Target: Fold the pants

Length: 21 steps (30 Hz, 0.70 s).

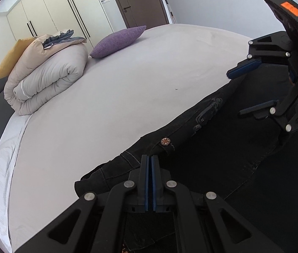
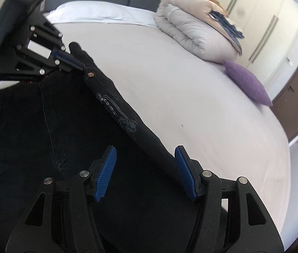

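Black jeans (image 1: 222, 158) lie on the bed, their waistband with a copper button (image 1: 165, 141) running along the upper edge. My left gripper (image 1: 150, 164) is shut at the waistband near the button; whether cloth sits between its pads is not clear. In the right wrist view the left gripper (image 2: 79, 64) has its tips at the waistband corner by the button (image 2: 90, 74). My right gripper (image 2: 145, 172) is open, its blue pads (image 2: 106, 172) either side of the waistband (image 2: 149, 139). It also shows in the left wrist view (image 1: 252, 92), open over the jeans.
The pale bed sheet (image 1: 106, 105) stretches beyond the jeans. A rolled duvet (image 1: 47, 78), a purple cushion (image 1: 117, 41) and a yellow pillow (image 1: 10, 59) sit at the head. Wardrobes (image 1: 64, 10) and a brown door (image 1: 138, 2) stand behind.
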### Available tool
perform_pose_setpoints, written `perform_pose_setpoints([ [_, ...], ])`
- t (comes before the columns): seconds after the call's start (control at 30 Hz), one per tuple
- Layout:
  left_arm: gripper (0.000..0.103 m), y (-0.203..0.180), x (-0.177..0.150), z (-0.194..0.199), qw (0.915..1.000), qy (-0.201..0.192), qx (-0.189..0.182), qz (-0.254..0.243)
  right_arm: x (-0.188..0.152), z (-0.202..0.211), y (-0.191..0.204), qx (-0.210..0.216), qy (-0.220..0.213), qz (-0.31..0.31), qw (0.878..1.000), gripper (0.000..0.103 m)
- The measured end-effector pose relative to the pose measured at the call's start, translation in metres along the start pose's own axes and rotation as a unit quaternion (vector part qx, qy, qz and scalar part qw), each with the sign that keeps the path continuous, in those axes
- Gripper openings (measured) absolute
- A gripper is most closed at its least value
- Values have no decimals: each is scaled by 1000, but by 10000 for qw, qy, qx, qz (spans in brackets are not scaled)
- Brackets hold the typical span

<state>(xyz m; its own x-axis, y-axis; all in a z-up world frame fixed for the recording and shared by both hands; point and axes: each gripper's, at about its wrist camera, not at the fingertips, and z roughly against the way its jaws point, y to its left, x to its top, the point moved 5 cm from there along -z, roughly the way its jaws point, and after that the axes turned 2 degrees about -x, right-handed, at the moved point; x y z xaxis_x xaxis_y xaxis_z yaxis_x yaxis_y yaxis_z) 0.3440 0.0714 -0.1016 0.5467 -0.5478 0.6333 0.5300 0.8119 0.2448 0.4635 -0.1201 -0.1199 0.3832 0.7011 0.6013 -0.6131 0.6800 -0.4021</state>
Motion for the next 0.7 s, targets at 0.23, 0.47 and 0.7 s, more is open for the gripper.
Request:
perform_pose_setpoints([
  [0.23,2,-6,-7,13,9999,-118,-21,107,34,-35,32,-366,208,766,9962,19],
  [0.47,0,-3,-24,35,9997,-180,104,149,45,-17,52,-593,0,996,9933,4],
  [0.7,0,-16,-69,72,9988,-207,268,344,20,44,112,-891,-244,1756,9801,4],
])
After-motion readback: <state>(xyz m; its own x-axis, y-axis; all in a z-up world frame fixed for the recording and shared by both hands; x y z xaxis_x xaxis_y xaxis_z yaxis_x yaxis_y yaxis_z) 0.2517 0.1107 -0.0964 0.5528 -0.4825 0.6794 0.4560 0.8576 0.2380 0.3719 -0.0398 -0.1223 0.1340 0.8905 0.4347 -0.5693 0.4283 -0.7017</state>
